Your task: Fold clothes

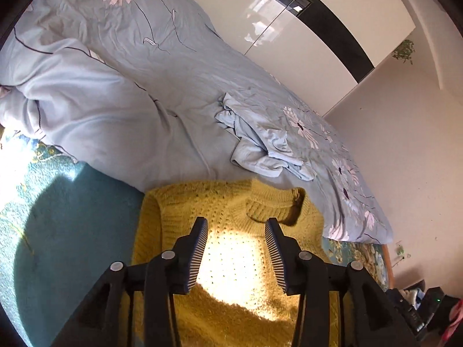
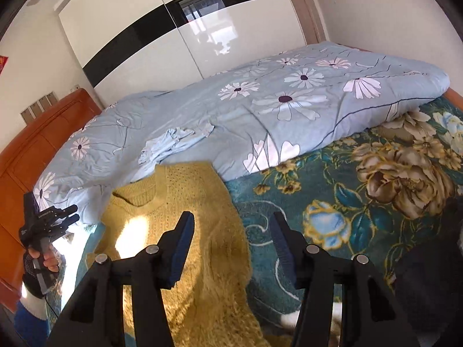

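Below left gripper [image 1: 236, 225]: yellow sweater [image 1: 231, 260].

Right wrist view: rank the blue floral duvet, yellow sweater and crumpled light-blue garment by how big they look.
1. blue floral duvet, largest.
2. yellow sweater; it lies nearer the camera and runs out of frame, so its size is unsure.
3. crumpled light-blue garment, smallest.

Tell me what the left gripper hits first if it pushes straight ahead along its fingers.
Most likely the yellow sweater: the open left gripper points at its chest just below the neckline. Depth is unclear, so how far off cannot be judged.
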The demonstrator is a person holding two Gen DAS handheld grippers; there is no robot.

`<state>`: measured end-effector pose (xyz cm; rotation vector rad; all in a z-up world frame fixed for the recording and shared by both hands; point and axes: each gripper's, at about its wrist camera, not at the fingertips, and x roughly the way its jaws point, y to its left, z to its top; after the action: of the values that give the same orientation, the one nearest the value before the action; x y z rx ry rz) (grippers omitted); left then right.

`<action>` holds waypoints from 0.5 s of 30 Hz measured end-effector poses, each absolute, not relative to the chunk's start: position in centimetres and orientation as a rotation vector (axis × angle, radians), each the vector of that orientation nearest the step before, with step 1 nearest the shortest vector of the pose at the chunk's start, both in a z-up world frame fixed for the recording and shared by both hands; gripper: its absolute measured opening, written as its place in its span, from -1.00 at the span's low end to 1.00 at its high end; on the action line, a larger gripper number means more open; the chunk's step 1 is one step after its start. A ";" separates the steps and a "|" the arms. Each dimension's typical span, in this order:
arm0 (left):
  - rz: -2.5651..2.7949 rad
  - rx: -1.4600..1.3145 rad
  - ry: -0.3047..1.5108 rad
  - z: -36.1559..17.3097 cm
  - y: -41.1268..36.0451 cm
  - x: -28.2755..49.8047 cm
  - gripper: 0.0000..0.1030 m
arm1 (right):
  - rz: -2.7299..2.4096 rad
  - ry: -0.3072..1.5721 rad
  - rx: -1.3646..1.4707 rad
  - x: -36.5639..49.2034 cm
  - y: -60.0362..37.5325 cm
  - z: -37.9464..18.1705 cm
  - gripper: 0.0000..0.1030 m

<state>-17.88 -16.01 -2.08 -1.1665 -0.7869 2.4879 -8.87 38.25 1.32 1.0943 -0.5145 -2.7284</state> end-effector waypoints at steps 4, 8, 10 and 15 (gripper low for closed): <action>2.442 -1.143 -0.804 -3.7 -17.5 -10.8 0.27 | -2.640 -0.507 1.128 -4.6 38.8 -0.7 0.14; 2.420 -1.203 -0.796 -6.6 -18.2 -3.9 0.30 | -2.587 -0.362 1.209 -0.8 38.6 -3.2 0.15; 2.395 -1.256 -0.790 -8.3 -17.7 -1.7 0.30 | -2.577 -0.296 1.268 0.1 38.7 -4.6 0.16; 2.298 -1.292 -0.834 -11.1 -15.0 -0.6 0.31 | -2.531 -0.323 1.339 -0.8 39.2 -7.2 0.16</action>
<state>-0.57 -14.98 -11.11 -1.2920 -0.8336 2.2984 -0.79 39.17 -7.21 1.3387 -0.3231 -2.5306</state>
